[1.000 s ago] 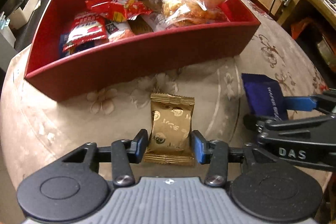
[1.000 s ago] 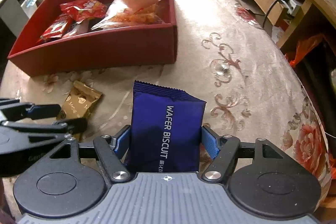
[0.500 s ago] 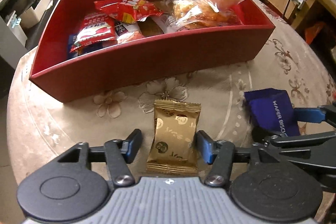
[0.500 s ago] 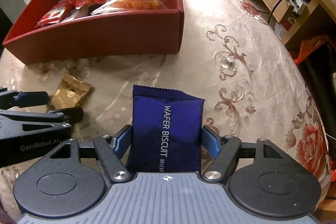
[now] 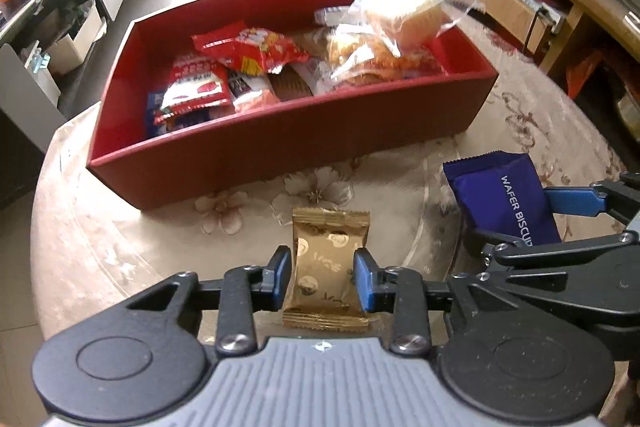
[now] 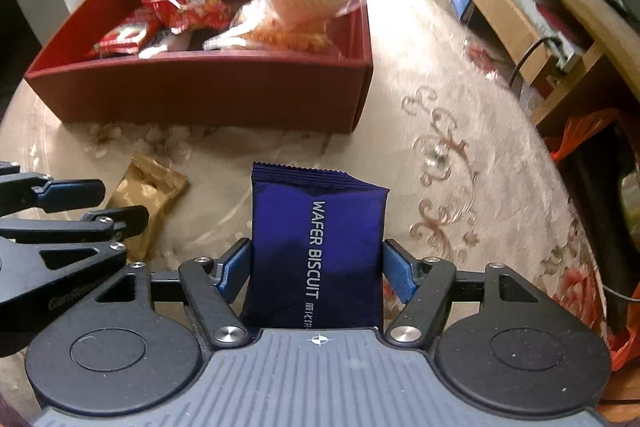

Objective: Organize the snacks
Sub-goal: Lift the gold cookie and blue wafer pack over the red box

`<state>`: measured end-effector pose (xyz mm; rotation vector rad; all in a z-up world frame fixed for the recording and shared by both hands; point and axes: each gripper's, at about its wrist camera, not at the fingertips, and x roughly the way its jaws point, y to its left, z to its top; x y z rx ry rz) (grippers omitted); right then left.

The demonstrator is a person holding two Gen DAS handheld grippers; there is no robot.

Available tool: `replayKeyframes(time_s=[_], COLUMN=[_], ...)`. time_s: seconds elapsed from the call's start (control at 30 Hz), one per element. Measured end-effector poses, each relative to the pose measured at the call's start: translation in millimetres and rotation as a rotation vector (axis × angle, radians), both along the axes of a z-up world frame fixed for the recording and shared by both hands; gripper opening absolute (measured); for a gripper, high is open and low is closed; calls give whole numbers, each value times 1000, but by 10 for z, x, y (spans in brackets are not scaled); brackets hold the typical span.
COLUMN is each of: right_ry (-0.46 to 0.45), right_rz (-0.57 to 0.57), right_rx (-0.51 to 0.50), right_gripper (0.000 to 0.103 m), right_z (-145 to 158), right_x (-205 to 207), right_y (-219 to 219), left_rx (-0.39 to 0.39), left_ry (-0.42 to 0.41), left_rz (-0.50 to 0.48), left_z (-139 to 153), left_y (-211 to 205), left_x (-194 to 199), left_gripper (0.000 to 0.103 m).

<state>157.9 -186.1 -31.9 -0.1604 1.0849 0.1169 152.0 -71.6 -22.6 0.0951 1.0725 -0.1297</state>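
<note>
Right now I have the left hand-held gripper (image 5: 322,277) pinched onto the gold snack packet (image 5: 325,273), and the right hand-held gripper (image 6: 316,267) closed against the sides of the blue wafer biscuit pack (image 6: 316,247); both packs sit low over the tabletop (image 6: 460,131), short of the box. Farther off, the red box (image 5: 280,135) already holds several red packets and clear-wrapped pastries. By my reckoning, these two are what remains to be put in.

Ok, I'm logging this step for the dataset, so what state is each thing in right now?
Left claw: shut on the gold packet.
Gold packet: sealed, squeezed between the pads.
Right claw: shut on the blue wafer packet.
Blue wafer packet: sealed, gripped.
Red box: open, part full of snacks.
</note>
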Motion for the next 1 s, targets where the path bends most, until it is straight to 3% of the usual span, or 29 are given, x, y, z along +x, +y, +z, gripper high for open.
replayKeyframes(time_s=[0.17, 0.37, 0.53, 0.7, 1.0], right_ry=[-14, -6, 6, -8, -69], right_rz=[3, -16, -37, -35, -15], right_rx=[3, 6, 7, 17, 18], right_gripper=[75, 75, 75, 75, 75], right_z=[26, 15, -24, 16, 176], right_x=[15, 27, 51, 41, 30], right_y=[14, -35, -131, -139, -31], left_rx=[-49, -71, -42, -45, -53], left_ry=[42, 97, 73, 66, -18], left_rz=[23, 48, 50, 65, 63], left_z=[-47, -240, -238, -181, 104], left_y=[89, 42, -5, 54, 102], left_x=[84, 199, 184, 140, 67], left_gripper=[34, 45, 39, 38, 38])
